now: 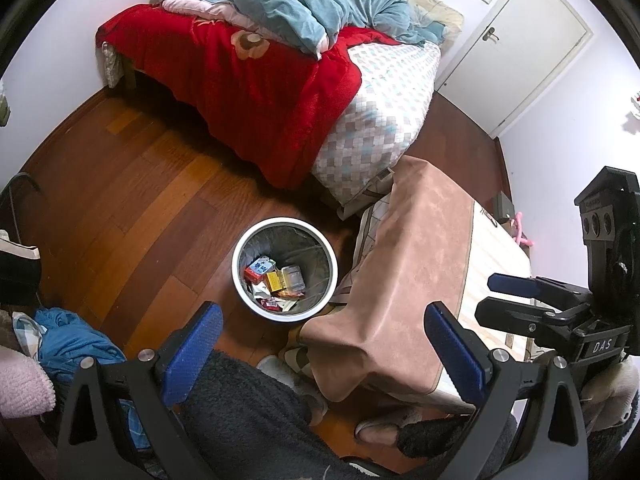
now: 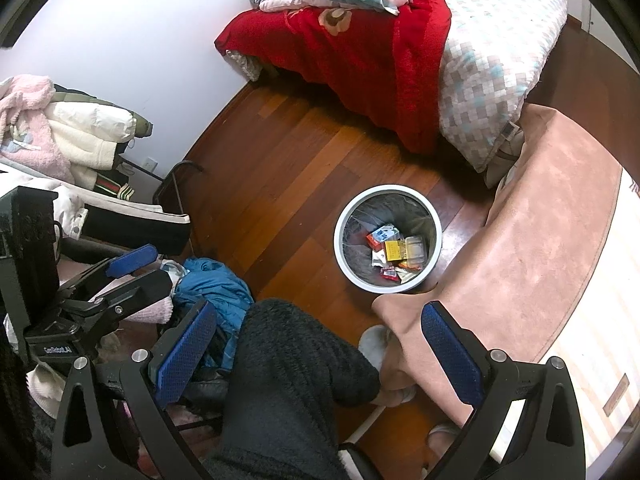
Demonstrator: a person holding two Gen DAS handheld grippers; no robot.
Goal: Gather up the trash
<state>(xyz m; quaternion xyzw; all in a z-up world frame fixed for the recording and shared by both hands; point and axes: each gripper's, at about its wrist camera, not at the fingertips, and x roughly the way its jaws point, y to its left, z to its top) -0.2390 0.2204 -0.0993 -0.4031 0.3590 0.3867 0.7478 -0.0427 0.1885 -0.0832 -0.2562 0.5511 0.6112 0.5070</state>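
A white round trash bin [image 1: 244, 240] with a grey liner stands on the wooden floor beside the table; it also shows in the right wrist view [image 2: 344, 216]. Inside lie several pieces of trash [image 1: 276, 280]: red, yellow and clear packages [image 2: 396, 250]. My left gripper [image 1: 324, 352] is open and empty, held above the floor near the bin. My right gripper [image 2: 316, 352] is open and empty too, above the person's dark-clad leg. The right gripper [image 1: 504, 296] shows at the right of the left wrist view; the left gripper [image 2: 132, 268] shows at the left of the right wrist view.
A table with a pinkish-brown cloth [image 1: 416, 264] stands right of the bin. A bed with a red blanket [image 1: 248, 80] fills the far side. Piled clothes [image 2: 60, 140] and a blue garment [image 2: 216, 284] lie at the left. A white door [image 1: 520, 44] is at the back right.
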